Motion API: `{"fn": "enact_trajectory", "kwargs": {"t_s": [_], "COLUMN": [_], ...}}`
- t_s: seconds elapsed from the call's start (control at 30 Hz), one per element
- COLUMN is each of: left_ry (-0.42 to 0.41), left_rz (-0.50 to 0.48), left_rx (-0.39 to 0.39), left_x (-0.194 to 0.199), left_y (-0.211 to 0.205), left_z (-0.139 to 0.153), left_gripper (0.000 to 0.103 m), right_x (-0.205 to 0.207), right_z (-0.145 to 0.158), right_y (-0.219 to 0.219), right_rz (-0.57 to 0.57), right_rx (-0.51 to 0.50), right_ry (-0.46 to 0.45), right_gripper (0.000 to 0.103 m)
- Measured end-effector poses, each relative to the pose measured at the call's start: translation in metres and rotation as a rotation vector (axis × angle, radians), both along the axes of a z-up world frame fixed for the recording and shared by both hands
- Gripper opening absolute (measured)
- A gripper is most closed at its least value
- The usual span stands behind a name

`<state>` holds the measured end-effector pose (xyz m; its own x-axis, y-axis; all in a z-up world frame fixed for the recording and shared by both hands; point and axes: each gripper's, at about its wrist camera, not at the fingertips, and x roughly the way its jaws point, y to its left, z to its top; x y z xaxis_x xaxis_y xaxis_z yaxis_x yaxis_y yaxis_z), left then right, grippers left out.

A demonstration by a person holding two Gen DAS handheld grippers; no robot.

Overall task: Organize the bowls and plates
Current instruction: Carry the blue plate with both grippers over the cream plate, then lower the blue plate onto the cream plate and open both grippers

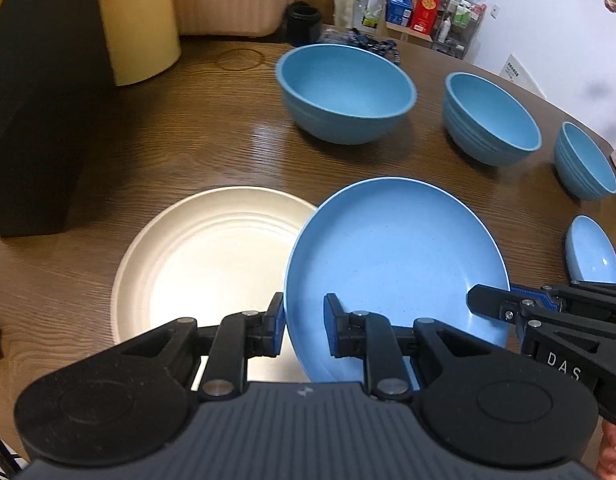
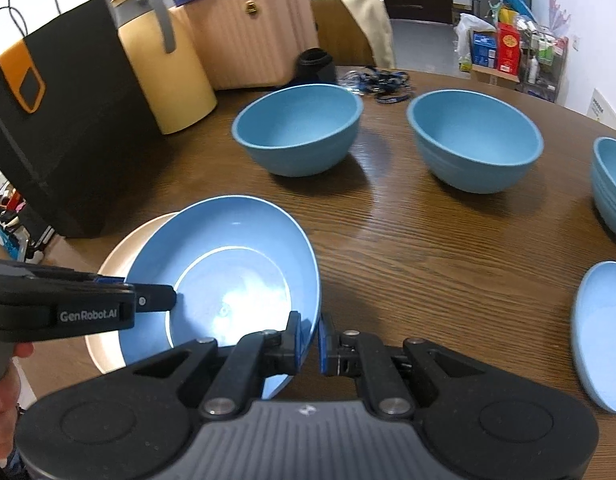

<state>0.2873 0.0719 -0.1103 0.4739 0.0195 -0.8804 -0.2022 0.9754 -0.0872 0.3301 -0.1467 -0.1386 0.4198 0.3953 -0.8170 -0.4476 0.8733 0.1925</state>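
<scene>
A blue plate (image 1: pixel 396 256) is held tilted, partly over a cream plate (image 1: pixel 211 264) on the wooden table. My left gripper (image 1: pixel 303 326) has its jaws around the blue plate's left rim with a gap. My right gripper (image 2: pixel 308 340) is shut on the plate's right rim (image 2: pixel 308 264); it also shows in the left wrist view (image 1: pixel 504 304). The left gripper shows in the right wrist view (image 2: pixel 155 298). Three blue bowls stand behind: large (image 1: pixel 344 92), medium (image 1: pixel 492 118), small (image 1: pixel 586 160). A small blue plate (image 1: pixel 592 252) lies at right.
A black paper bag (image 2: pixel 67 132), a yellow container (image 2: pixel 163 68) and a pink suitcase (image 2: pixel 247 28) stand along the table's left and far side. A black cup (image 2: pixel 316 65) and blue lanyards (image 2: pixel 384 80) lie at the back.
</scene>
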Motion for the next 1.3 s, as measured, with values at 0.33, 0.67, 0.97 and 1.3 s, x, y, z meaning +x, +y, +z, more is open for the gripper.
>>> {"fn": "enact_trajectory", "kwargs": {"t_s": [0.33, 0.67, 0.97, 1.3], "left_ry": [0.01, 0.04, 0.058, 0.077], "left_rz": [0.033, 0.038, 0.0, -0.053], "left_rx": [0.004, 0.001, 0.018, 0.041], "left_x": [-0.011, -0.015, -0.01, 0.001], "left_y": [0.047, 0.08, 0.089, 0.094], "left_z": [-0.002, -0.014, -0.027, -0.042], "left_gripper": [0.02, 0.02, 0.02, 0.02], "right_x": [-0.002, -0.007, -0.003, 0.001], "right_z": [-0.002, -0.012, -0.027, -0.04], "right_y": [0.052, 0.091, 0.108, 0.118], "right_rz": [0.045, 0.072, 0.059, 0.038], "right_rx": [-0.013, -0.041, -0.07, -0.096], "right_ry": [0.008, 0.035, 0.052, 0.062], "right_gripper": [0.008, 0.008, 0.008, 0.009]}}
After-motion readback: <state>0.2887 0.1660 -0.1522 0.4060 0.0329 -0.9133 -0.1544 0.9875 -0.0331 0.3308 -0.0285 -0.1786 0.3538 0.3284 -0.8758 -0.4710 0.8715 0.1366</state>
